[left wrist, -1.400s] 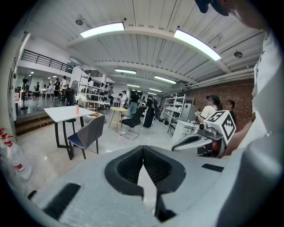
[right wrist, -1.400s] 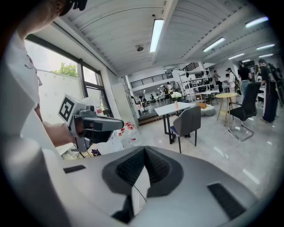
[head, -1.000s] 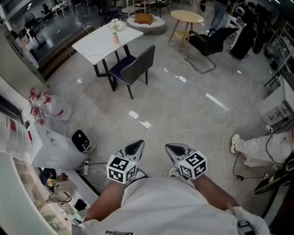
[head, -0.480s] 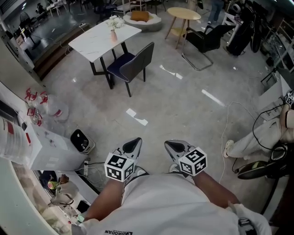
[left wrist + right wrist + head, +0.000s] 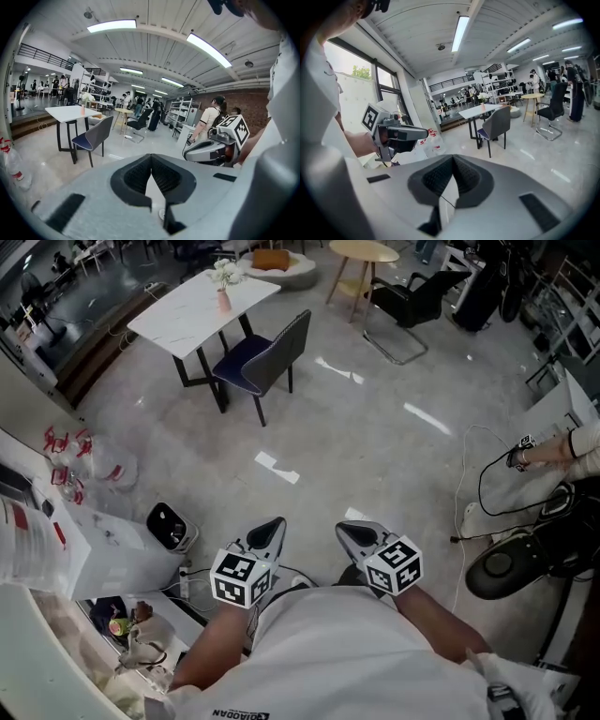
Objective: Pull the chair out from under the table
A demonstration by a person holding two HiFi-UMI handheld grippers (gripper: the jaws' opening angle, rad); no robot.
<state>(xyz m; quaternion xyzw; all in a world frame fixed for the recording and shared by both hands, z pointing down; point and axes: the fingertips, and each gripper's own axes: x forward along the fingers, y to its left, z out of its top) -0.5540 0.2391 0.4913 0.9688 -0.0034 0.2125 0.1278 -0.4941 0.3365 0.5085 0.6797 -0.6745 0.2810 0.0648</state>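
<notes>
The left claw (image 5: 273, 524) and right claw (image 5: 348, 530) are closed and empty — side by side. Far ahead of them the chair (image 5: 267, 357) sits at the surface (image 5: 187, 307).

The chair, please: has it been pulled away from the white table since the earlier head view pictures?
No. The chair sits against the white table just as before; both shifted together in view.

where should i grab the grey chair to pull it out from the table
Take the chair by the top edge of its backrest, from the open-floor side. Its seat points toward the table, so the upright back faces outward, with a thin rim.
</notes>
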